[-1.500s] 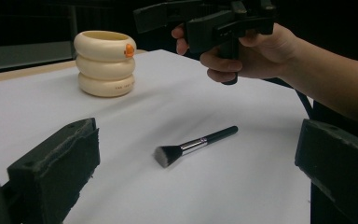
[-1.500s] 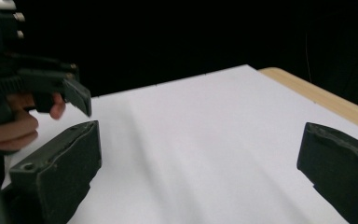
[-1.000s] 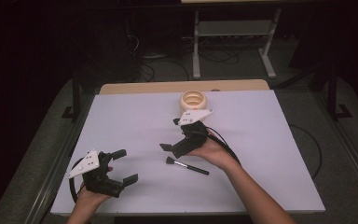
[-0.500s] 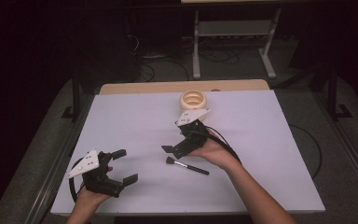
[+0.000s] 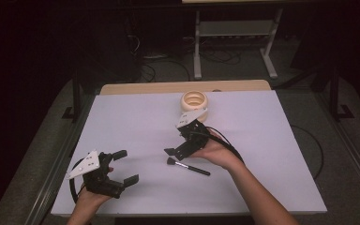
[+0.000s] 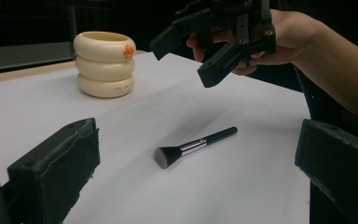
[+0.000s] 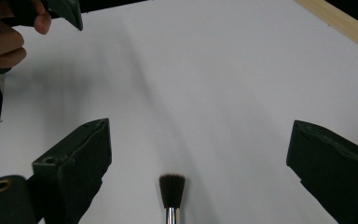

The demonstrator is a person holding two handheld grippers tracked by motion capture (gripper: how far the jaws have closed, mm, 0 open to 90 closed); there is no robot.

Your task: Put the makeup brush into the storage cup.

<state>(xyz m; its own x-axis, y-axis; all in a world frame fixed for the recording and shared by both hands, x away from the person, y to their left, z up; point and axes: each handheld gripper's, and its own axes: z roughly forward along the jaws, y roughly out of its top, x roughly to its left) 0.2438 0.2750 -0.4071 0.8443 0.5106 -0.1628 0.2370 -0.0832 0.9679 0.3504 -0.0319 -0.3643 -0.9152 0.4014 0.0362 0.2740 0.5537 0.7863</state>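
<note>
A black-handled makeup brush (image 5: 188, 167) lies flat on the white table (image 5: 272, 140), bristles toward the left. My right gripper (image 5: 175, 144) hovers open just above and behind the brush head (image 7: 172, 184), which lies between its spread jaws in the right gripper view. My left gripper (image 5: 125, 167) is open and holds nothing near the table's front left corner. It faces the brush (image 6: 193, 146) and the right gripper (image 6: 191, 56). A cream ringed cup (image 5: 194, 101) stands upright at the back centre.
The cup (image 6: 105, 64) carries a small orange mark. A bare wooden strip (image 5: 145, 87) runs along the table's far edge. Beyond it are a metal stand (image 5: 234, 33) and cables on the dark floor. The right gripper's cable (image 5: 232, 150) loops beside the person's wrist.
The right gripper has eased very slightly down toward the brush. The left gripper, the brush and the cup have stayed put.
</note>
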